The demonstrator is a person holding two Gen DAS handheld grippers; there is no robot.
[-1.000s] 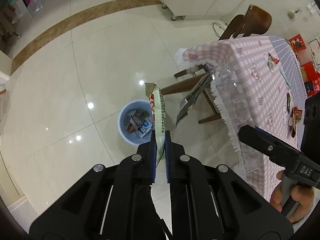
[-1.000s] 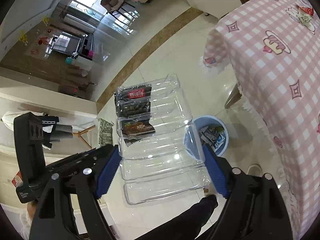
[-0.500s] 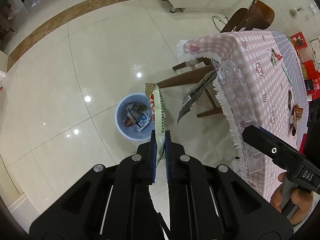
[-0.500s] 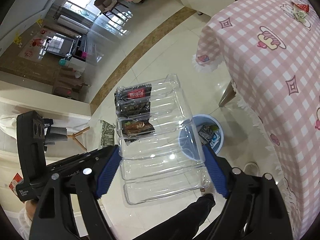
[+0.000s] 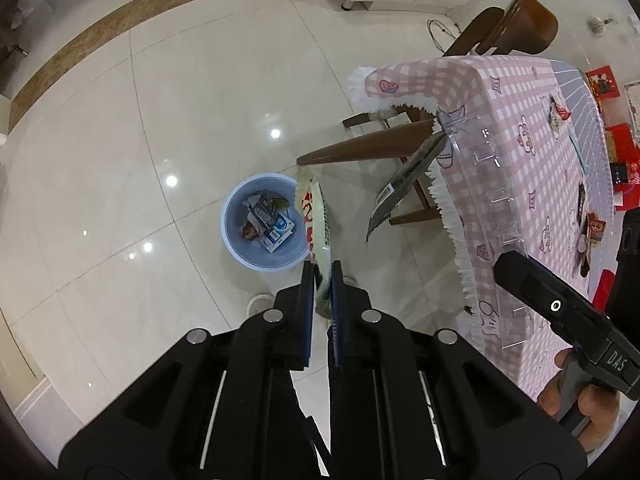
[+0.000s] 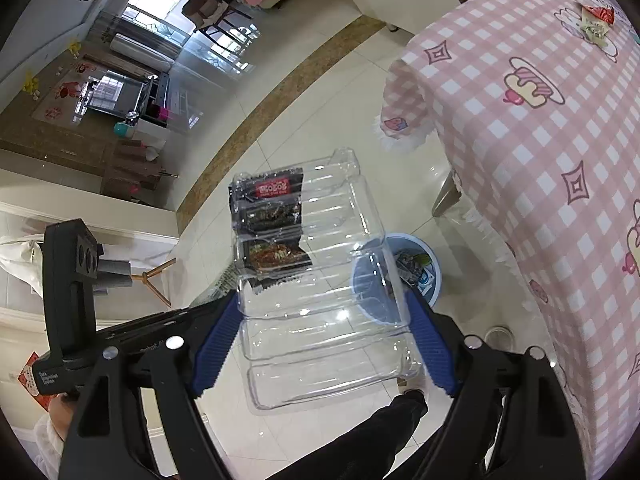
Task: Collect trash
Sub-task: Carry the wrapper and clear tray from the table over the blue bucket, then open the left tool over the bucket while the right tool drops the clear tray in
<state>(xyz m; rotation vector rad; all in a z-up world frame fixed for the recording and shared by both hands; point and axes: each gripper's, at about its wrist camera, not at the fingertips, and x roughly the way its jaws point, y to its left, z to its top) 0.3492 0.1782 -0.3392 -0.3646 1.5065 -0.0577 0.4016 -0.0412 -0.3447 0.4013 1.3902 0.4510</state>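
Snack wrapper (image 5: 318,236) — between the pads of the left gripper (image 5: 320,292), jaws opening, above the blue trash bin (image 5: 262,226) on the floor; clear plastic tray (image 6: 320,300) holding a dark packet (image 6: 272,220) — clamped wide in the right gripper (image 6: 324,344), beside the pink checked tablecloth (image 6: 540,140)

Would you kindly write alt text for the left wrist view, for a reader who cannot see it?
The left gripper, its jaws just opening, has a pale snack wrapper between its pads above a blue bin of trash on the tiled floor. To the right, the right gripper holds a clear plastic tray with a dark packet, beside a table with a pink checked cloth.
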